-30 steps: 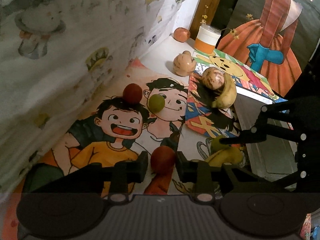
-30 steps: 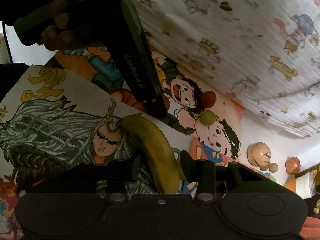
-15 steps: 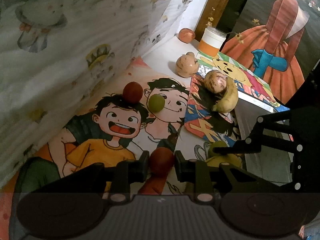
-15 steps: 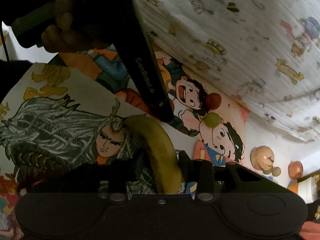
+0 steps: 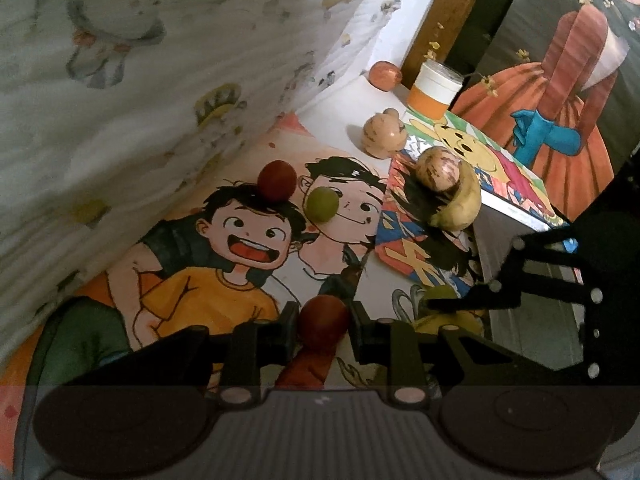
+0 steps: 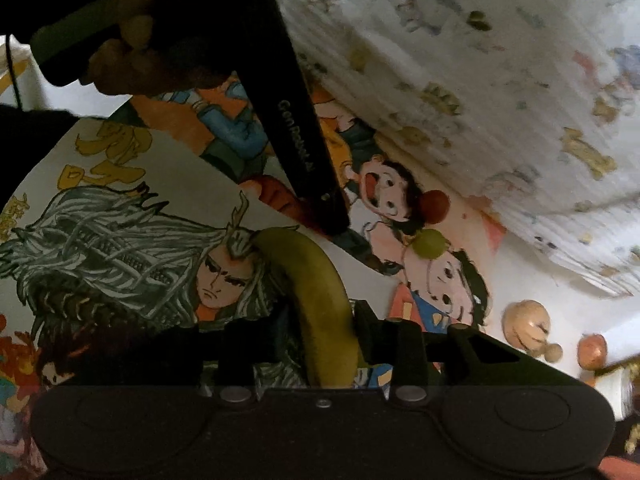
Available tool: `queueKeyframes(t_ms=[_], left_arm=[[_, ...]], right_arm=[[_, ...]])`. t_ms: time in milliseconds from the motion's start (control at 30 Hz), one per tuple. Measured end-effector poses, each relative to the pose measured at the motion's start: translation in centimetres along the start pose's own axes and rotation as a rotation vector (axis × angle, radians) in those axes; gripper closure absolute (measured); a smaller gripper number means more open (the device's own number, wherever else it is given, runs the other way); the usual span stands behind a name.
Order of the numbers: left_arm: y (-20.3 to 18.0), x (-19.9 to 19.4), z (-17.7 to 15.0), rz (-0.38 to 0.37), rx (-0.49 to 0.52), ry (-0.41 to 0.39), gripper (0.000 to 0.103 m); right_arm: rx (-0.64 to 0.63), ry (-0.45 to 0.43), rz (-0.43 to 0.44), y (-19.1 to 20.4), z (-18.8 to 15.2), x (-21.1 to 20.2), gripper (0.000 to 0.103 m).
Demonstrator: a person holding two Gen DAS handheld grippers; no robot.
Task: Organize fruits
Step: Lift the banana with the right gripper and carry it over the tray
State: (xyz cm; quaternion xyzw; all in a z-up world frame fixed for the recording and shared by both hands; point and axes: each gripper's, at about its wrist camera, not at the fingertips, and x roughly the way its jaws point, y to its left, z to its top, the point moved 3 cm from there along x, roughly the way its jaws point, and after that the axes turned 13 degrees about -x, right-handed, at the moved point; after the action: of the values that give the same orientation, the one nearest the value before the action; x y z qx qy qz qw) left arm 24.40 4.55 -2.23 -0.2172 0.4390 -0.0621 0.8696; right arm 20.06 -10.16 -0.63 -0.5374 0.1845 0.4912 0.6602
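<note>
While our left gripper (image 5: 323,322) pinches a dull red, round fruit (image 5: 322,323) low over the cartoon drawing of two boys (image 5: 224,256), our right gripper (image 6: 320,338) is closing its jaws on a greenish-yellow banana (image 6: 316,280), whose curved body runs between the fingers above a sheet with a grey-haired figure (image 6: 132,256). Farther off on the boys' drawing sit another red fruit (image 5: 277,180) and a green one (image 5: 321,203), touching each other. A second banana (image 5: 460,200) lies against a mottled tan fruit (image 5: 437,169) on a colourful sheet.
</note>
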Motion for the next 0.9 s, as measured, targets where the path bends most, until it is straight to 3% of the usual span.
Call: queueKeyframes(t_ms=[300,533,700,900], left_arm=[[-0.3,-1.0,0.1,0.017,-0.04,-0.057,0.074],[-3.8,-1.2,0.4,-0.013,-0.008,-0.093,0.074],[-7.5,-0.7,1.2,-0.056,0.028,-0.115,0.074],[-12.3,2.0,1.5,-0.111,0.087,-0.107,0.074]], right_arm=[[0.307,-0.06,-0.276,0.2,-2.2,-4.0,0.068],[0.572,-0.054,-0.48,-3.0,-6.8,-9.0,0.068],[0.792,-0.017,-0.56,-5.1,-11.3,-10.8,0.068],[1.123,0.029,-0.56,-6.5,-16.7,-10.6,0.068]])
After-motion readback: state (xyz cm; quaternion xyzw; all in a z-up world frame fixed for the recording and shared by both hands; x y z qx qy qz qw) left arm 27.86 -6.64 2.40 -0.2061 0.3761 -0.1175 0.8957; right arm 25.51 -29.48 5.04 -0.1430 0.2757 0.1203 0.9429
